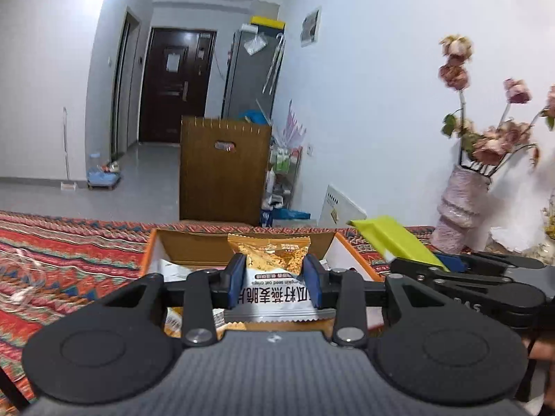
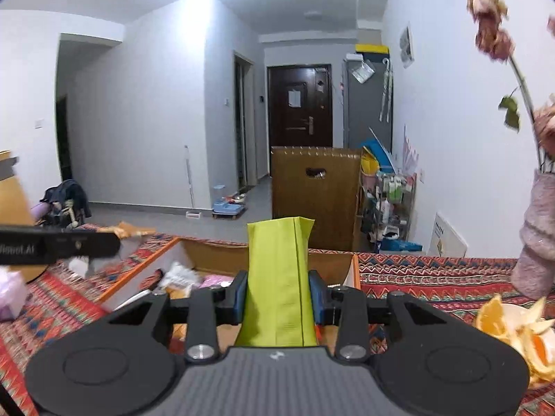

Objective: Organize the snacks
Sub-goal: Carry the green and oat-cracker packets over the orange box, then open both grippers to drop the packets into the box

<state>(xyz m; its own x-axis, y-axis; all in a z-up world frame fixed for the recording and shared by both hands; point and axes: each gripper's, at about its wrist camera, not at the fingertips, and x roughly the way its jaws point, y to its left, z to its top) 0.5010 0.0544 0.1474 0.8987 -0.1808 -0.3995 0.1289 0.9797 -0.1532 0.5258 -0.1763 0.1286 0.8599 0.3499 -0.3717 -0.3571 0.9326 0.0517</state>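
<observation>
A: What does the left gripper [image 1: 274, 277] have?

B: A gold and white snack packet [image 1: 274, 270], pinched between its blue pads [image 1: 237, 277] above the open cardboard box [image 1: 242, 246].

A: And to the right?

B: The right gripper [image 1: 447, 263] clamps a yellow-green packet [image 1: 392, 239]. A vase [image 1: 461, 208] of dried flowers stands behind it, on the patterned tablecloth [image 1: 69, 253]. Inside the box, probably more packets.

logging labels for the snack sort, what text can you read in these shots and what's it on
"pumpkin seed oat crisps", upside down, on the orange snack packet in the left gripper.
Chinese characters on that packet: not sure.
Green pouch in the right gripper: none.
White lettering on the left gripper's side: cut off.
</observation>
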